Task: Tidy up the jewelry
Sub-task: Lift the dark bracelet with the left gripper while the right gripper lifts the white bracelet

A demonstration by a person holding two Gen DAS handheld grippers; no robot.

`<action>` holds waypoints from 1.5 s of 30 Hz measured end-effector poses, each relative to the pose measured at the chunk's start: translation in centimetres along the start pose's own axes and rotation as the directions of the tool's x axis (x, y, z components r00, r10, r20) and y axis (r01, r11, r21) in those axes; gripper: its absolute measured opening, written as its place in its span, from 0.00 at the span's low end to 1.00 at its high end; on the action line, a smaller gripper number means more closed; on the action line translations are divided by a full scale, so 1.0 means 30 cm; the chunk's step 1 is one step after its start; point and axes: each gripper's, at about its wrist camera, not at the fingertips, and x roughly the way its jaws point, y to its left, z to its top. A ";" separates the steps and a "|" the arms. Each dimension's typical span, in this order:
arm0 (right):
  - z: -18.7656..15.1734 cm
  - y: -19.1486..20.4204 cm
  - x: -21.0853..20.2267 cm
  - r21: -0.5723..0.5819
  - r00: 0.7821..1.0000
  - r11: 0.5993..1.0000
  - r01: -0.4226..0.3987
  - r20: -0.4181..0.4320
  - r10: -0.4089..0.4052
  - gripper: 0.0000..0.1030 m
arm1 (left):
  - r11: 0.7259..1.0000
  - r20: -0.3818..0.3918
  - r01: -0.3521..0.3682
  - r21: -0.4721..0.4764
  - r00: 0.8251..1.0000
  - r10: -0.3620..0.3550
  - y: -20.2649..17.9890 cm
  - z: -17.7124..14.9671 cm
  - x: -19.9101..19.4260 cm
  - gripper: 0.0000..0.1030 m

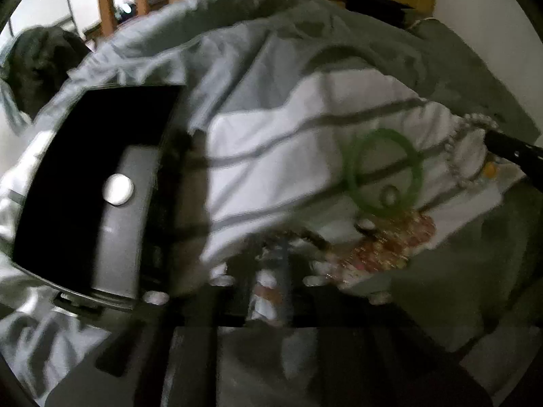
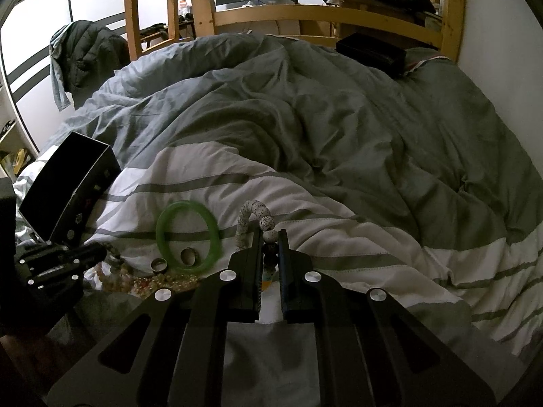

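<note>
Far left on the bed stands the black box (image 2: 68, 183), open and tilted, resting on the duvet (image 2: 305, 118); it looks the likely destination for the pieces. The left gripper (image 2: 98, 252) lies just beside it, low over a heap of small amber-toned beads (image 2: 149, 281); its own view is badly blurred, so whether its jaws are parted or closed cannot be told. Next rightward lies the green bangle (image 2: 188, 235) flat on the white striped part of the duvet, with one ring (image 2: 189, 256) inside its loop and a second ring (image 2: 158, 266) just outside, touching its rim. Right of these, the right gripper (image 2: 270, 237) has its jaws narrow, clamped on a speckled bead bracelet (image 2: 253, 217), which arches up and to the left from the fingertips. Judgement: the step in hand is carrying this bracelet to the box. Lift it clear before travelling left, so the hanging loop does not snag the bangle or drag the rings, and lower it well inside the box before letting go. No brand, label or legible writing is visible.
</note>
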 end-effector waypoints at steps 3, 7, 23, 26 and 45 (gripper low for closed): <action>-0.001 0.000 0.000 0.000 1.000 1.000 0.001 0.000 -0.001 0.09 | 0.998 0.076 -0.046 0.040 0.996 0.043 -0.036 0.042 -0.007 0.86; -0.004 0.004 0.000 -0.004 1.000 1.000 0.002 -0.003 -0.002 0.09 | 0.996 0.027 -0.036 0.080 0.999 0.034 -0.071 0.067 0.048 0.82; -0.008 0.000 0.001 -0.003 1.000 1.000 0.006 -0.007 -0.006 0.09 | 0.986 -0.031 0.156 0.060 0.988 -0.154 -0.081 0.017 -0.004 0.04; -0.008 0.000 -0.003 -0.003 1.000 1.000 0.002 -0.003 -0.002 0.09 | 0.985 -0.024 0.169 0.047 0.986 -0.168 -0.075 0.028 -0.024 0.04; 0.002 0.024 -0.207 0.027 0.995 0.995 -0.098 0.006 0.098 0.09 | 0.981 0.078 0.192 0.017 0.978 -0.193 -0.006 0.051 -0.260 0.04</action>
